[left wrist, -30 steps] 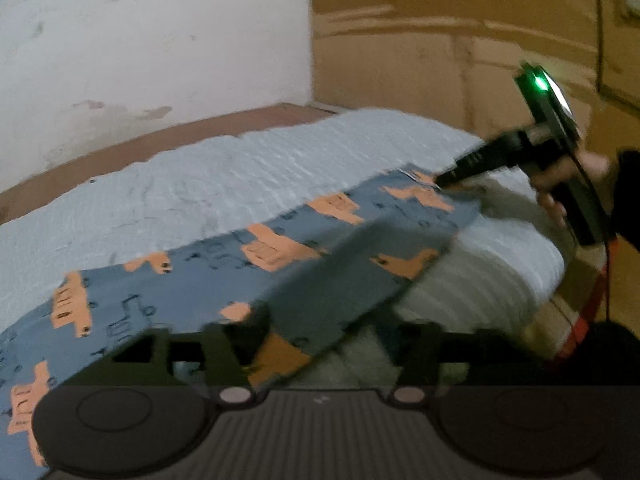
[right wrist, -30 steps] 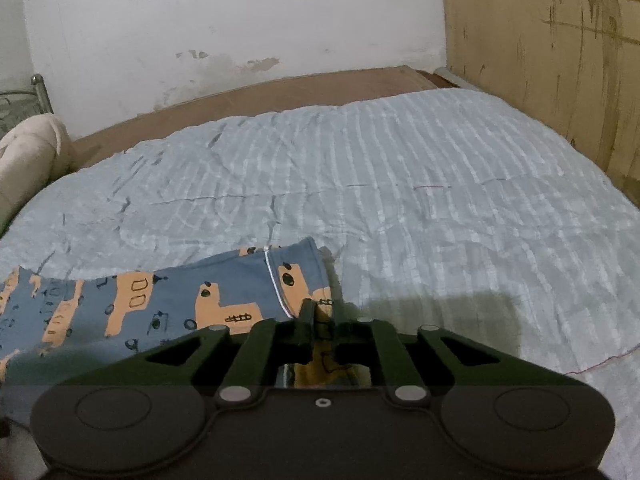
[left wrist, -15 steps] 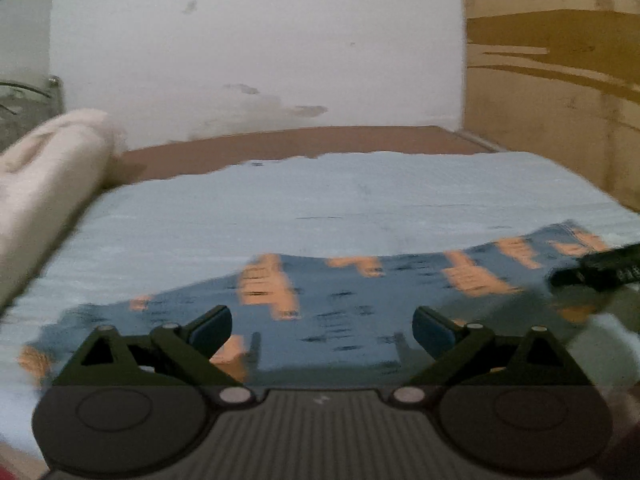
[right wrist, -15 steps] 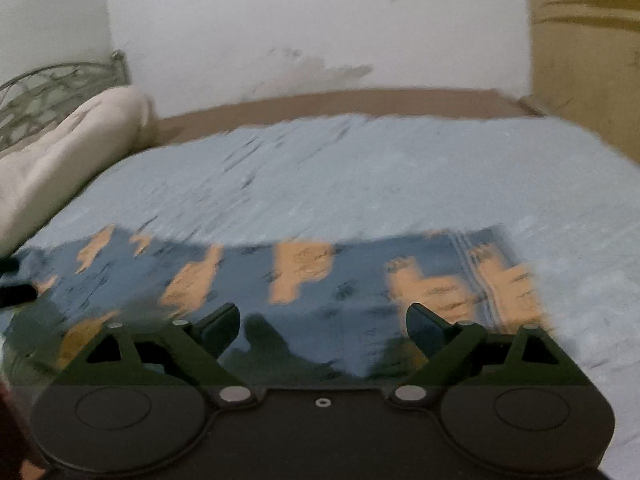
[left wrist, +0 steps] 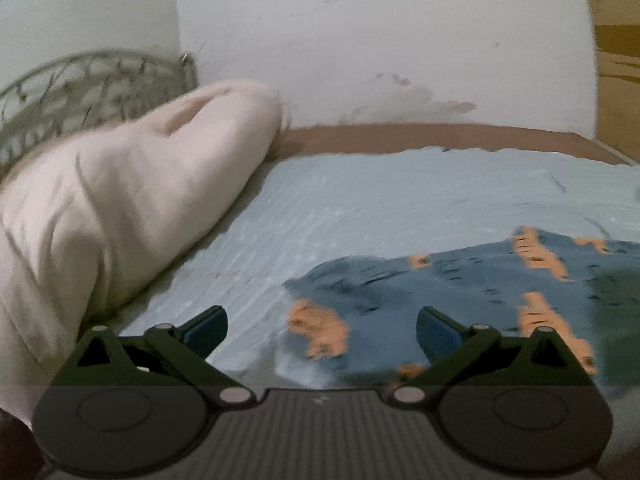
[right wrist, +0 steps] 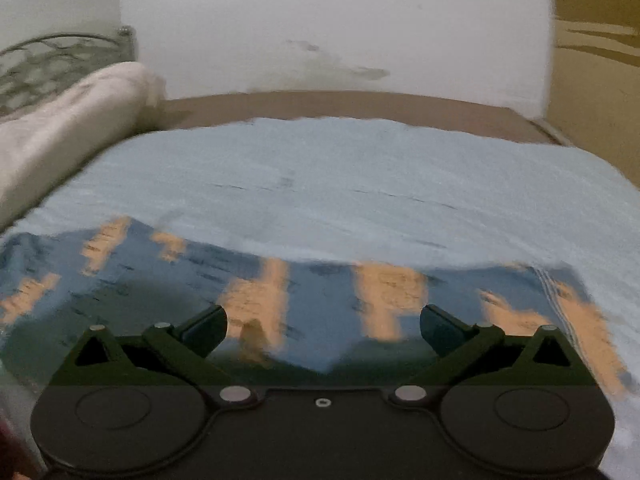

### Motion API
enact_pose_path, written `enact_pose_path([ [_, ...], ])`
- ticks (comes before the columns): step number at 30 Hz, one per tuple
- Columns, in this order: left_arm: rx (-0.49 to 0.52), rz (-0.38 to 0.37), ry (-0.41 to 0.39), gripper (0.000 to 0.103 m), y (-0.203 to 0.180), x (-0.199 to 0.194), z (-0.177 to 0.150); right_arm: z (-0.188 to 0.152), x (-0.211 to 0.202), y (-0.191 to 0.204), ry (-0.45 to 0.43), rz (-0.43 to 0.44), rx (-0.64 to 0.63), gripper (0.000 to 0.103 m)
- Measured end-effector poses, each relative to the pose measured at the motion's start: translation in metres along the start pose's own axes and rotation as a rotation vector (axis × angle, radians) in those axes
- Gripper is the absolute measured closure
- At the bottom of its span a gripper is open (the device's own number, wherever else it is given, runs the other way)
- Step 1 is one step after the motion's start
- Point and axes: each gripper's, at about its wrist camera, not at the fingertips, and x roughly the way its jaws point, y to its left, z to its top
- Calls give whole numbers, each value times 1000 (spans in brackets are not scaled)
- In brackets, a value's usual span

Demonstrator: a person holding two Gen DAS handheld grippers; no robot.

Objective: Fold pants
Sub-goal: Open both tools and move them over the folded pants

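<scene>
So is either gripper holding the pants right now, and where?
Nothing is held. The left gripper and right gripper are both open above the pants.

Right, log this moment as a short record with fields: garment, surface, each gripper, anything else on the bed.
garment: blue pants with orange print, lying flat
surface: pale blue bedspread
left gripper: open, fingers apart, holding nothing, above the pants' left end
right gripper: open, holding nothing, over the pants
also on bed: cream pillow at the left, by a metal headboard
image quality: motion blur
</scene>
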Motion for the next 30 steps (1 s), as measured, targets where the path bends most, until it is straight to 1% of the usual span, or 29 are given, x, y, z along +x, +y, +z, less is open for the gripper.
enact_pose_path([
  [3, -80, -42, 30, 1, 20, 15, 0, 18, 22, 33, 4, 116, -34, 1],
  [4, -103, -67, 43, 3, 25, 19, 1, 23, 30, 45, 4, 150, -50, 1],
  [6, -147, -104, 75, 12, 32, 30, 3, 33, 43, 68, 1, 200, -91, 1],
  [7, -168, -119, 91, 15, 35, 34, 2, 38, 49, 79, 1, 218, -112, 1],
  [8, -190, -130, 104, 21, 37, 37, 1, 43, 55, 90, -1, 234, -132, 1],
  [9, -211, -140, 117, 31, 37, 40, 1, 48, 61, 102, 0, 247, -151, 2],
  [10, -230, -150, 131, 36, 39, 43, 1, 52, 67, 110, 4, 254, -165, 2],
  [11, -246, -164, 143, 45, 40, 46, 1, 56, 76, 120, 11, 259, -182, 3],
  [12, -261, -176, 151, 49, 41, 48, 1, 59, 80, 127, 15, 264, -195, 4],
  [13, -274, -170, 156, 52, 41, 50, 1, 61, 87, 134, 19, 268, -210, 4],
  [14, -278, -163, 158, 64, 41, 51, 1, 61, 93, 141, 21, 271, -222, 5],
  [15, -278, -153, 157, 79, 40, 51, 1, 62, 97, 146, 23, 273, -229, 5],
  [16, -279, -132, 149, 81, 40, 49, 3, 61, 100, 150, 26, 276, -232, 5],
  [18, -287, -127, 132, 84, 41, 43, 6, 59, 103, 155, 30, 279, -239, 5],
  [20, -265, -102, 98, 86, 40, 31, 9, 57, 105, 165, 27, 273, -264, 5],
  [22, -246, -85, 51, 88, 39, 16, 12, 57, 107, 172, 20, 260, -293, 5],
  [24, -231, -75, 27, 88, 38, 7, 14, 57, 106, 175, 6, 239, -311, 5],
  [26, -201, -61, 36, 88, 34, 8, 13, 58, 109, 177, -5, 200, -325, 5],
  [28, -194, -50, 61, 88, 32, 14, 10, 58, 116, 178, -9, 160, -338, 5],
  [30, -195, -46, 75, 87, 31, 19, 9, 59, 126, 177, 5, 124, -344, 5],
])
